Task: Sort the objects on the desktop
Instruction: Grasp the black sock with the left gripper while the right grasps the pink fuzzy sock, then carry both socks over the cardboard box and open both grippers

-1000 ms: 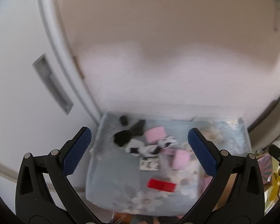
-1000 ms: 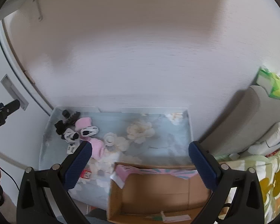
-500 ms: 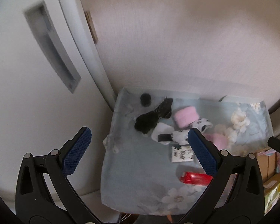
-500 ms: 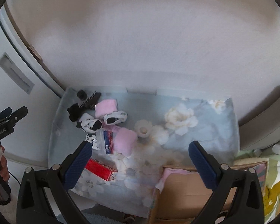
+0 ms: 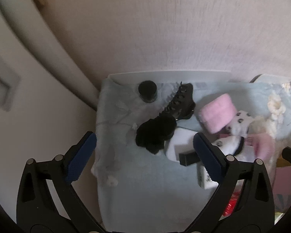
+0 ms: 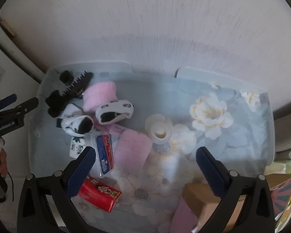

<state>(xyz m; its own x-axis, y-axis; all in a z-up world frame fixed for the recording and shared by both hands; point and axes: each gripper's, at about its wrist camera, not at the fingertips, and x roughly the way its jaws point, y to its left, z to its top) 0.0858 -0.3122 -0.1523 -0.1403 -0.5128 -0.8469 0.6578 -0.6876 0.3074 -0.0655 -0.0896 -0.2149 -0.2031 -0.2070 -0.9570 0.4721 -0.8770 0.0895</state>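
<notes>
A small table with a pale blue floral cloth (image 6: 223, 136) carries a heap of items. In the left wrist view I see a black jar (image 5: 147, 91), a black hair claw (image 5: 179, 103), a black cloth (image 5: 155, 136), a pink towel roll (image 5: 217, 112) and spotted white socks (image 5: 238, 124). My left gripper (image 5: 144, 158) is open and empty above the cloth's left part. In the right wrist view my right gripper (image 6: 145, 169) is open and empty over a pink pad (image 6: 132, 151), a blue-and-red packet (image 6: 104, 153), a red box (image 6: 98, 194) and a tape roll (image 6: 161, 133).
A white wall stands behind the table. A white door with a recessed handle (image 5: 1, 85) is at the left. A cardboard box (image 6: 201, 198) sits at the table's front right. My left gripper shows at the left edge of the right wrist view (image 6: 13, 108).
Both grippers have moved down and closer to the table, so the items look larger. Both stay open and empty. Nothing on the table has moved.
</notes>
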